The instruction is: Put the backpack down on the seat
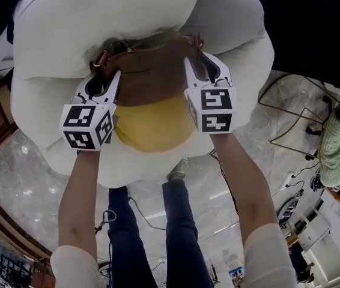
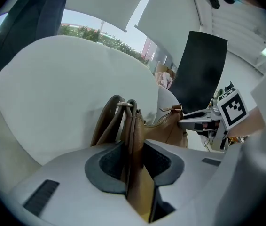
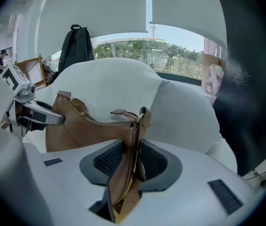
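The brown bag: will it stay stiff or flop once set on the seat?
Probably floppy: the brown bag dips between left gripper and right gripper, its leather pinched flat in the fingers. On the soft seat it likely slumps, not rolls.

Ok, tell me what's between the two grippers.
The brown bag spans it, its ends clamped by the left gripper and right gripper; the head view shows this.

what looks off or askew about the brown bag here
Nothing stands out: the brown bag is zipped shut, gripped at each end by the left tongs and right tongs, above the yellow cushion of the white armchair.
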`<act>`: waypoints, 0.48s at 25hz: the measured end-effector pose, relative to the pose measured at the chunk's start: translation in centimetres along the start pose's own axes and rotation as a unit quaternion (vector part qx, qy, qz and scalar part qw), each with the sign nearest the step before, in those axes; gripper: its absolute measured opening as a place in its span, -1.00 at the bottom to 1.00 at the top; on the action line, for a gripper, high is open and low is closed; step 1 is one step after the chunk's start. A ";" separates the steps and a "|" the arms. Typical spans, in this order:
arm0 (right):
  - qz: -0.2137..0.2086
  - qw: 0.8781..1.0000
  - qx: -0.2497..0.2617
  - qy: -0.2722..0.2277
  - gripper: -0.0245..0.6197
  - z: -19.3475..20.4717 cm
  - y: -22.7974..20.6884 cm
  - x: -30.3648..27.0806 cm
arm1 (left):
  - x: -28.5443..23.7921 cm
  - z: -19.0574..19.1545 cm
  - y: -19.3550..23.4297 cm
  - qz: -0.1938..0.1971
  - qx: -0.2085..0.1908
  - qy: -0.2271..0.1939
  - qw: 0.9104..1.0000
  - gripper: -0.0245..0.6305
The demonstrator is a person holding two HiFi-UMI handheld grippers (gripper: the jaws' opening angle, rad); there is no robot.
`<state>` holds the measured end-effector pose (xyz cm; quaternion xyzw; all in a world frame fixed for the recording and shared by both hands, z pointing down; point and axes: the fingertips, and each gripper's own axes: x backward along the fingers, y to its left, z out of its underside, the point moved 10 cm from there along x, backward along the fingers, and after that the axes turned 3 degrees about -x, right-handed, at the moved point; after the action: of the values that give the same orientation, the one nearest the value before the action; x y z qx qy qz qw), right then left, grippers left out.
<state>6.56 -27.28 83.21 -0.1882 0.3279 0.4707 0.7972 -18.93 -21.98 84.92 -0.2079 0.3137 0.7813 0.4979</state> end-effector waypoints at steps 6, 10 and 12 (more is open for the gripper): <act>0.015 1.000 0.006 -0.004 -0.50 -0.8 -0.3 -1.3 | -1.0 -0.6 0.9 -0.002 0.009 0.011 1.000 -0.59; 0.013 1.000 0.004 0.008 -0.50 -1.0 -0.1 -2.0 | -1.4 -1.0 1.3 -0.002 0.018 0.027 0.999 -0.59; 0.013 1.000 -0.003 0.008 -0.50 -0.9 -0.1 -2.3 | -1.6 -1.1 1.5 -0.002 0.020 0.031 0.999 -0.59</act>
<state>5.51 -29.33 84.17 -0.1903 0.3349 0.4808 0.7877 -19.63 -24.23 85.59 -0.2228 0.3439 0.7671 0.4936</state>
